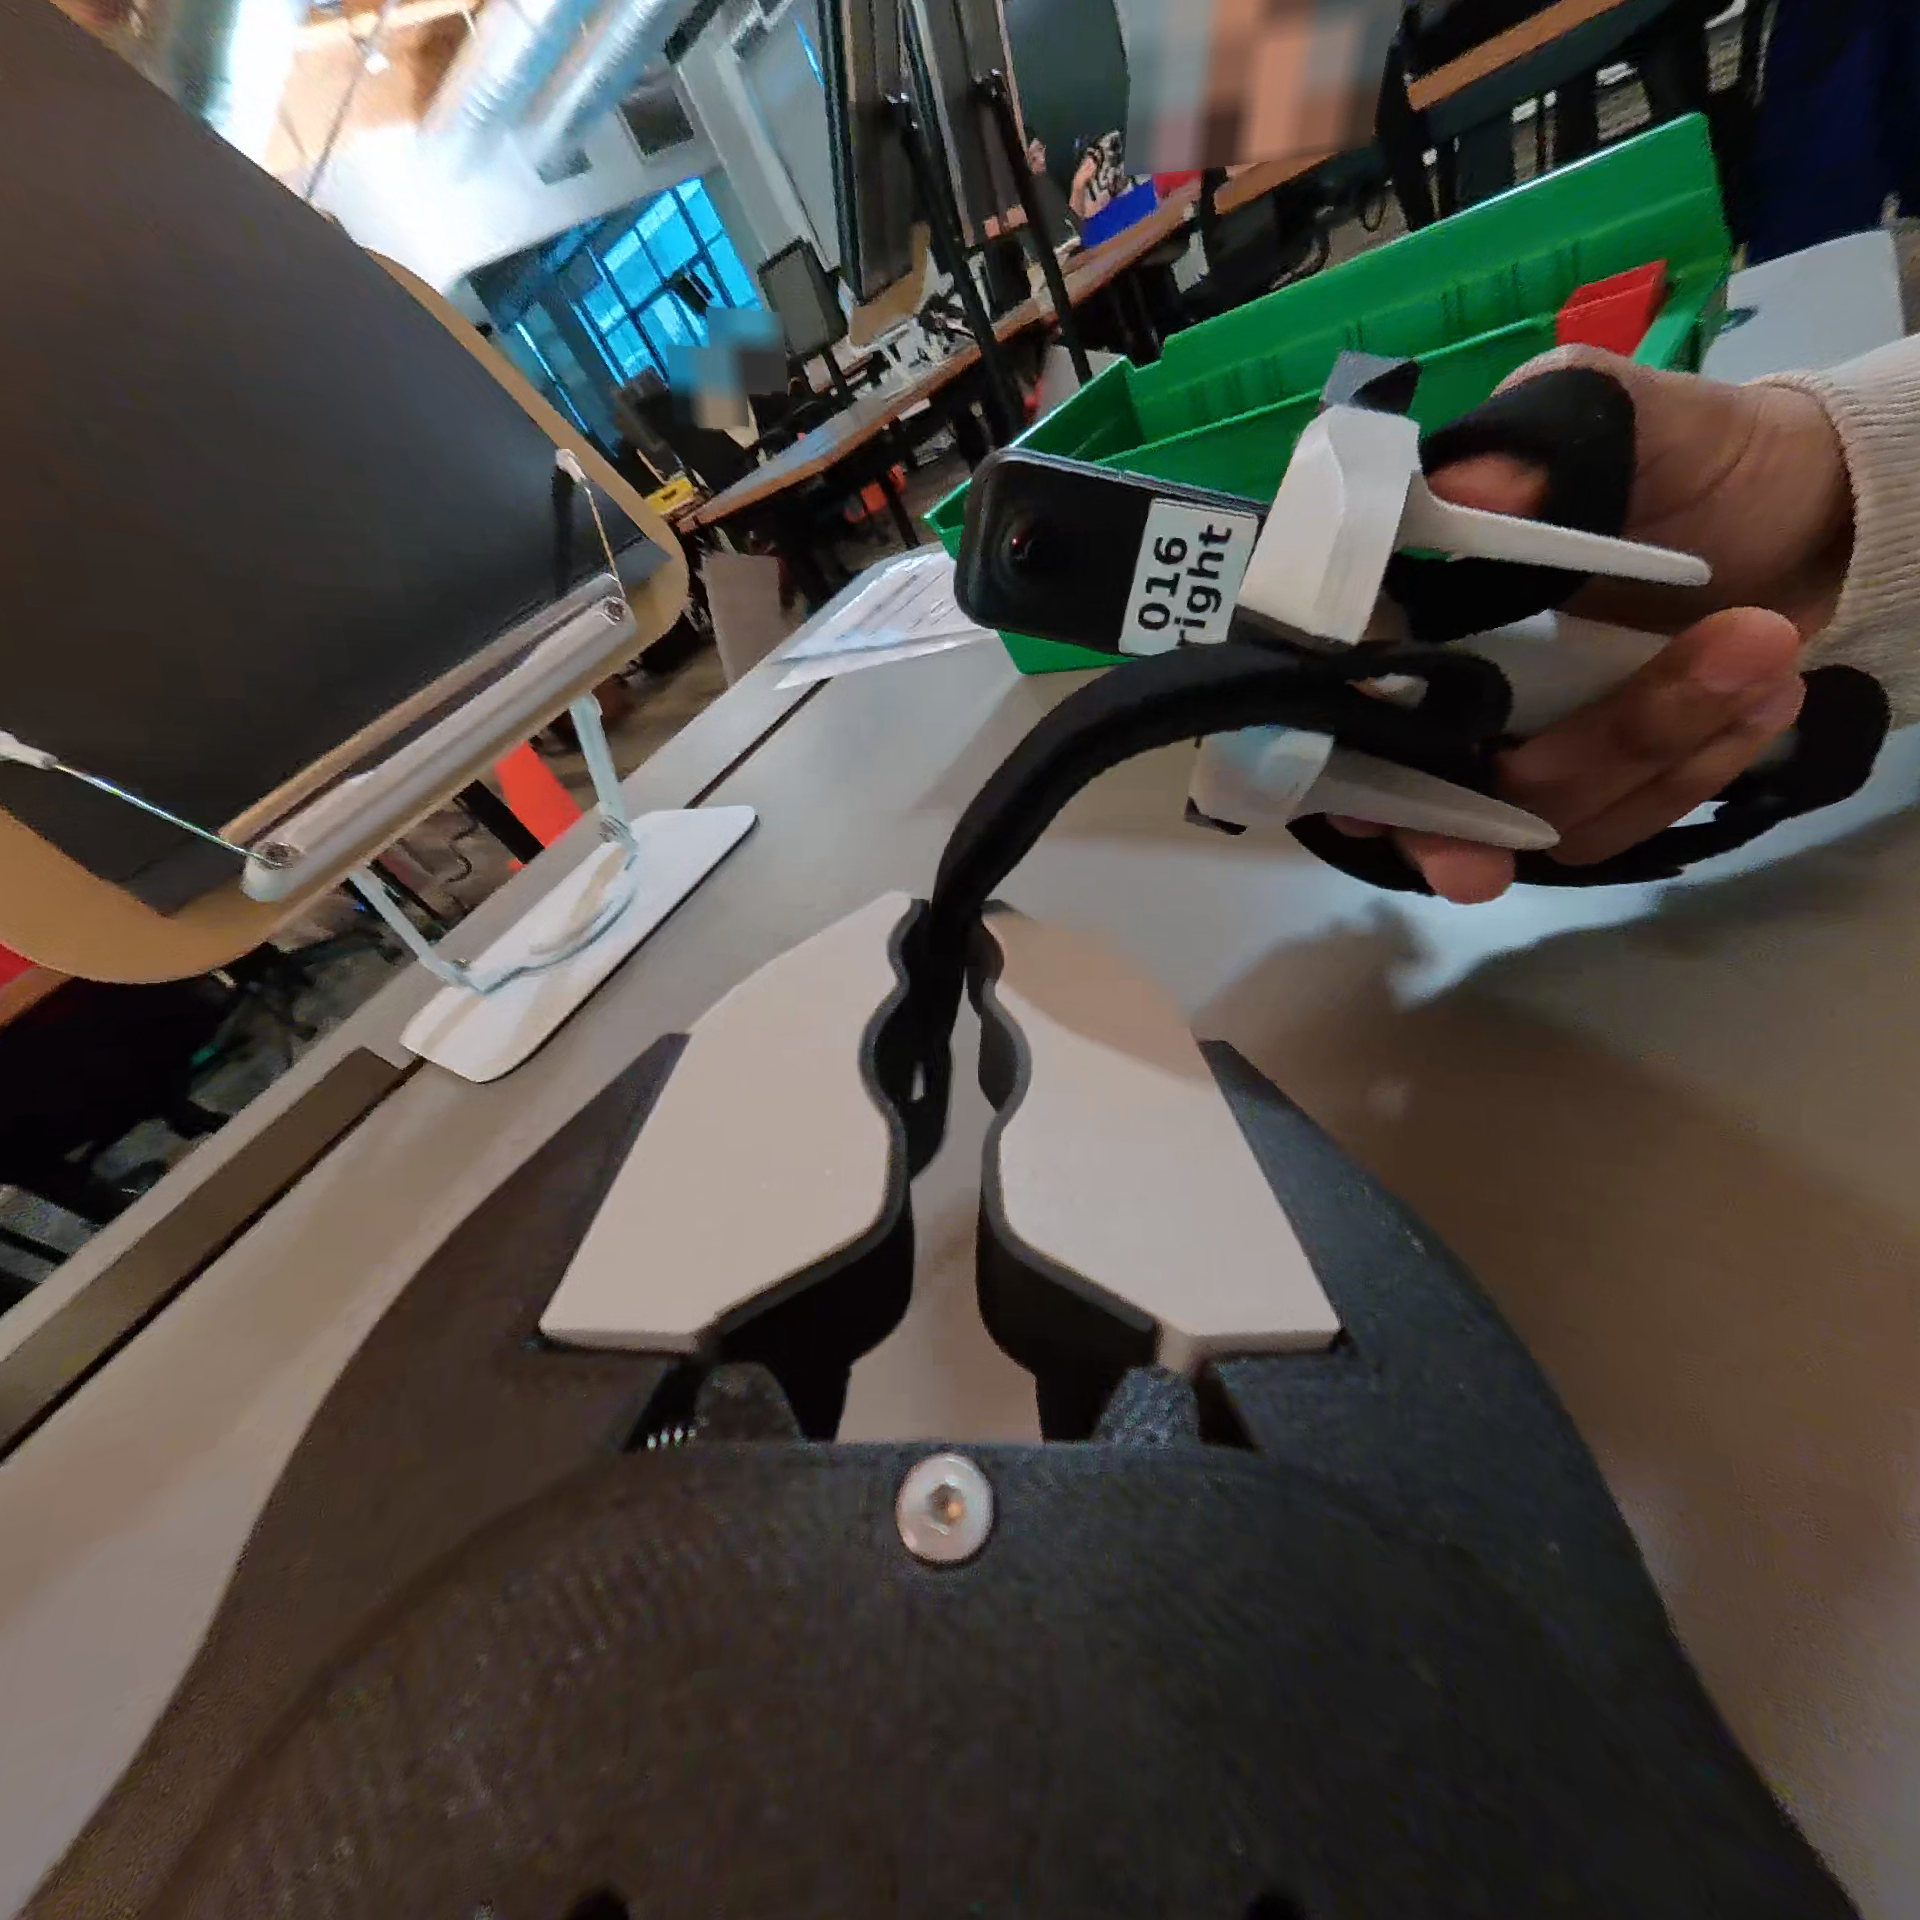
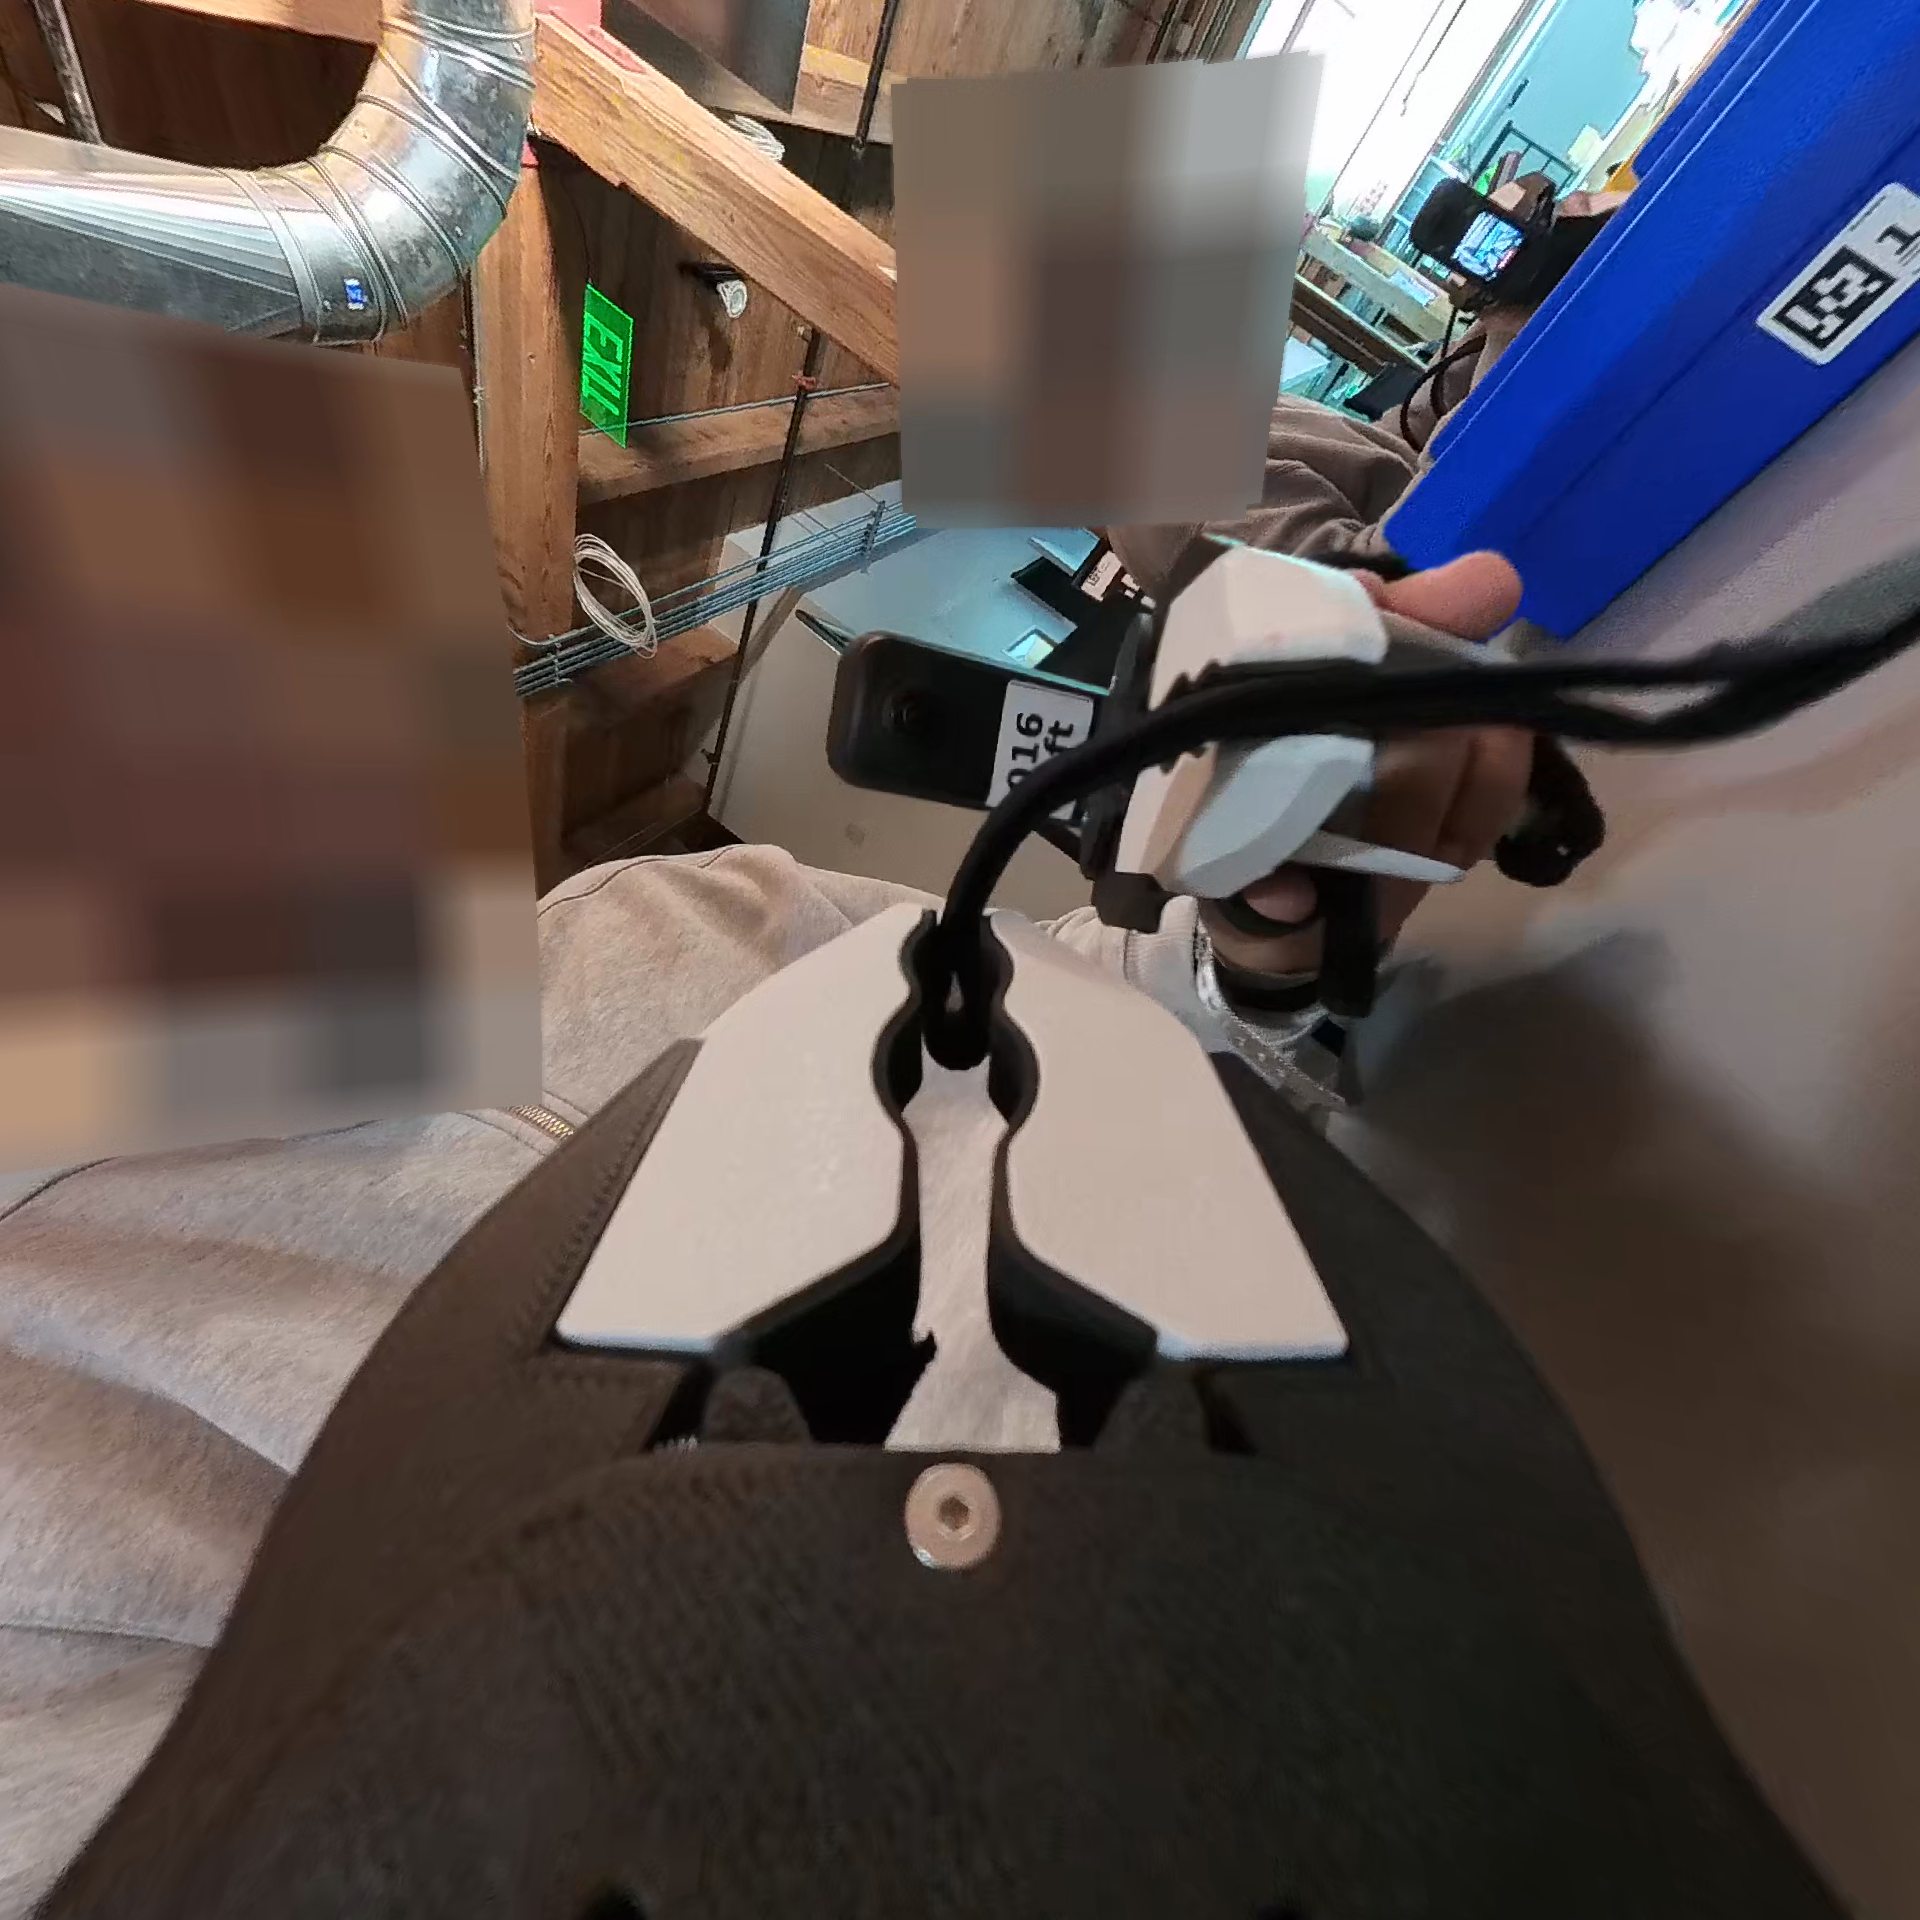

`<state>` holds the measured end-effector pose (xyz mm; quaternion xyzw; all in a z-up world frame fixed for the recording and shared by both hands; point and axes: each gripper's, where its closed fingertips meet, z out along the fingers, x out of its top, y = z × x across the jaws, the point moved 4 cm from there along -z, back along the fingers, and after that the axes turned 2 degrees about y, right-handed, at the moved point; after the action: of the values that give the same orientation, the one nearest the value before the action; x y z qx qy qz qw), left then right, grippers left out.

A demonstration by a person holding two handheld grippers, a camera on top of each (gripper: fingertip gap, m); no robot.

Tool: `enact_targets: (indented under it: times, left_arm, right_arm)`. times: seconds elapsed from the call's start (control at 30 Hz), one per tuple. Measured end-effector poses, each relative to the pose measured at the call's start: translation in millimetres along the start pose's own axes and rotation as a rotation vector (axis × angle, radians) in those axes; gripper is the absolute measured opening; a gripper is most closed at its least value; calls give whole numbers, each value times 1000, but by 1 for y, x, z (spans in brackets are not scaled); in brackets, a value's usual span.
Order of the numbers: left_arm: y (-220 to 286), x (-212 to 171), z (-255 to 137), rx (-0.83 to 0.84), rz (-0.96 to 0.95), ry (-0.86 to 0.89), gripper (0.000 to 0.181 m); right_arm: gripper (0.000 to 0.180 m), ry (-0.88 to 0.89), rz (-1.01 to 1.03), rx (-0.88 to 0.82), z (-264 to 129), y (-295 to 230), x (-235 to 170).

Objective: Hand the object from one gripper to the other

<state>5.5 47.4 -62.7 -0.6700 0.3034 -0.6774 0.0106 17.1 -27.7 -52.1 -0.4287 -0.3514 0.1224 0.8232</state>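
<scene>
1. Black and cord-like, the object (image 1: 1049,769) is a looped strap that hangs in the air between the two tools, above the grey desk (image 1: 1558,1195).
2. The left tool (image 1: 940,997) is narrow, its white fingers pinching one end of the strap near their tips.
3. The right tool (image 2: 956,997) is likewise narrow and clamps the other end of the strap (image 2: 1143,748) at its fingertips.
4. In the left wrist view, a green bin (image 1: 1351,343) stands on the desk behind the right tool; a lamp shade (image 1: 260,499) rises at left.
5. A blue case (image 2: 1714,312) shows at upper right in the right wrist view.
</scene>
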Motion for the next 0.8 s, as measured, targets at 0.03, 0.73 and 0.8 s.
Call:
enact_targets:
  times: [0.03,0.73,0.8]
  left_arm:
    - [0,1,0,-3,-12,2,7]
    - [-42,13,-26,-393,-1039,429,6]
    - [-41,13,-26,-435,-1078,437,5]
  right_arm:
    - [7,7,-2,-1,-1,0,1]
    - [48,51,-643,-556,-12,23,20]
    - [46,-10,-663,-565,-6,27,13]
